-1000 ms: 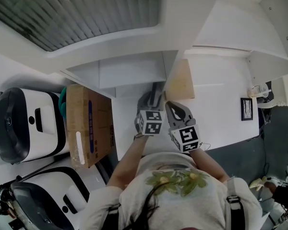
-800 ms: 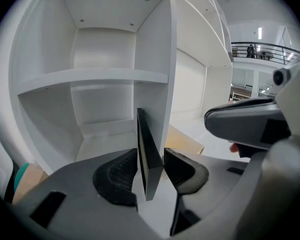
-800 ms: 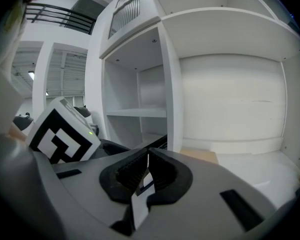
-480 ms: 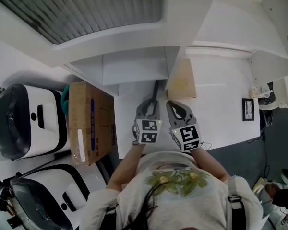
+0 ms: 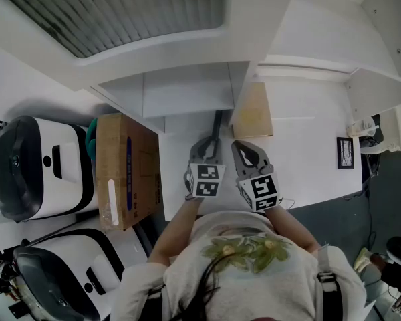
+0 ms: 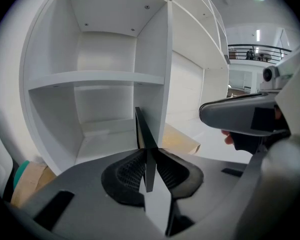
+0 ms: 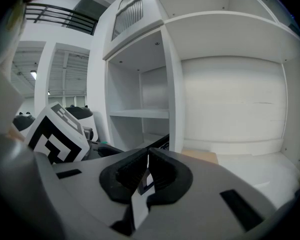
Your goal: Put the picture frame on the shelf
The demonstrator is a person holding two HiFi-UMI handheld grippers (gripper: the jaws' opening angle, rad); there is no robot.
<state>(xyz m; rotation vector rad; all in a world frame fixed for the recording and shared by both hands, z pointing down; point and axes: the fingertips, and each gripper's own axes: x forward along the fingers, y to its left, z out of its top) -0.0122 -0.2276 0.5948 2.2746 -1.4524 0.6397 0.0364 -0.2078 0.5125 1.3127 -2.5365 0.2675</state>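
Head view: picture frame edge-on before shelf.

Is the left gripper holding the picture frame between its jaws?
Yes, the left gripper pinches the thin dark picture frame edge-on, its jaws having just been closing.

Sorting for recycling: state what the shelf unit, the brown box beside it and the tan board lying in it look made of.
Shelf unit: smooth matt white panels with small fixings showing; probably laminated board, possibly painted wood.
Brown box: cardboard by its look, dull brown, blue print, pale tape or label.
Tan board: flat, pale, matt; thin wood or fibreboard, perhaps cardboard.
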